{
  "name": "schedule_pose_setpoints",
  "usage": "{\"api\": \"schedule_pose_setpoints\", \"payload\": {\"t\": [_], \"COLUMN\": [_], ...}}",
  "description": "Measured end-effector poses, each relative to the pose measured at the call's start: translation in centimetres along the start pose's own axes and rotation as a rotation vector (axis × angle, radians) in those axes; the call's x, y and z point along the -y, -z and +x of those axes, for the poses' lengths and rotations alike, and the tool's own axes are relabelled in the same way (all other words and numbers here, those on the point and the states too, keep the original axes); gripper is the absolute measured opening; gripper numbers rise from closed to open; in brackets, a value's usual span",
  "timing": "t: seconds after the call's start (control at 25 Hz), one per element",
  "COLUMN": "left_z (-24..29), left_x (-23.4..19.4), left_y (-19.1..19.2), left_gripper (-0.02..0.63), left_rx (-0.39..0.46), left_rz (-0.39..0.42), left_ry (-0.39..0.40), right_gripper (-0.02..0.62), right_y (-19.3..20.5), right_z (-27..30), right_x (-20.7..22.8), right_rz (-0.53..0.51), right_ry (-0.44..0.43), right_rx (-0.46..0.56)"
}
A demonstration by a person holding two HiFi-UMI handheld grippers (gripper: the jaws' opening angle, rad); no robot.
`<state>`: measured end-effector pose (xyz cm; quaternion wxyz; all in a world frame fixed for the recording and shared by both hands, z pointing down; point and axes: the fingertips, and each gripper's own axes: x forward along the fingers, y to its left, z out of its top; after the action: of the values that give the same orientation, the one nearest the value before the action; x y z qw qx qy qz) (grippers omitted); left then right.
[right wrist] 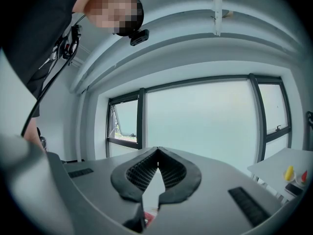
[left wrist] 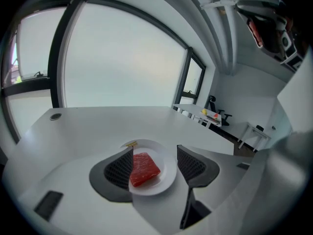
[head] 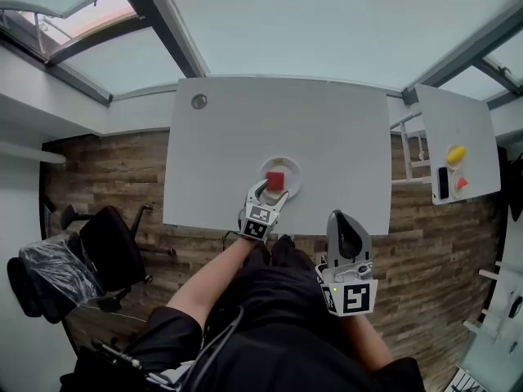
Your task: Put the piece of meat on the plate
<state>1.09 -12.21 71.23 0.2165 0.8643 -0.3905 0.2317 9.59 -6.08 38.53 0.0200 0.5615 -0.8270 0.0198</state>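
Red slab of meat (head: pixel 275 180) lies on round white plate (head: pixel 292 174), frame centre; left gripper (head: pixel 265 192) wide open at it, right gripper (head: pixel 341 219) closed, empty.

The left tool (head: pixel 265 189) covers the plate's (head: pixel 292 170) near rim; items (head: pixel 456 154) on the side table (head: pixel 454 113) are too small to identify.

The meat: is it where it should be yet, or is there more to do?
Done, by the look of it: the piece of meat lies flat on the plate. In hand: nothing. The left gripper stands open on either side of the meat without pressing it, and the right gripper is shut and empty. Left: probably only drawing the left gripper clear.
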Motion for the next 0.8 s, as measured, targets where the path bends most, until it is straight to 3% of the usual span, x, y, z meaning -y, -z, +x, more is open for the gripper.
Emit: {"api": "schedule_pose_setpoints", "payload": {"t": [0.2, 0.36, 0.6, 0.8], "left_z": [-2.9, -5.7, -10.0, -14.3], "left_x": [0.3, 1.0, 2.5, 3.5], "left_y": [-2.8, -5.2, -10.0, -14.0], "left_gripper": [0.268, 0.268, 0.268, 0.268], "left_rx": [0.095, 0.184, 0.297, 0.415], "left_rz": [-0.042, -0.088, -0.047, -0.070], "left_ry": [-0.017, 0.014, -0.002, 0.004], "right_gripper": [0.005, 0.005, 0.005, 0.005], "right_y": [-0.3, -0.9, -1.8, -1.3], "right_z": [0.0, 0.7, 1.3, 1.3], "right_x": [-0.3, -1.4, -1.7, -2.0], "right_rz": [0.003, 0.004, -0.006, 0.000], "right_ry": [-0.022, -0.054, -0.064, -0.049], "right_rx": [0.009, 0.028, 0.052, 0.040]}}
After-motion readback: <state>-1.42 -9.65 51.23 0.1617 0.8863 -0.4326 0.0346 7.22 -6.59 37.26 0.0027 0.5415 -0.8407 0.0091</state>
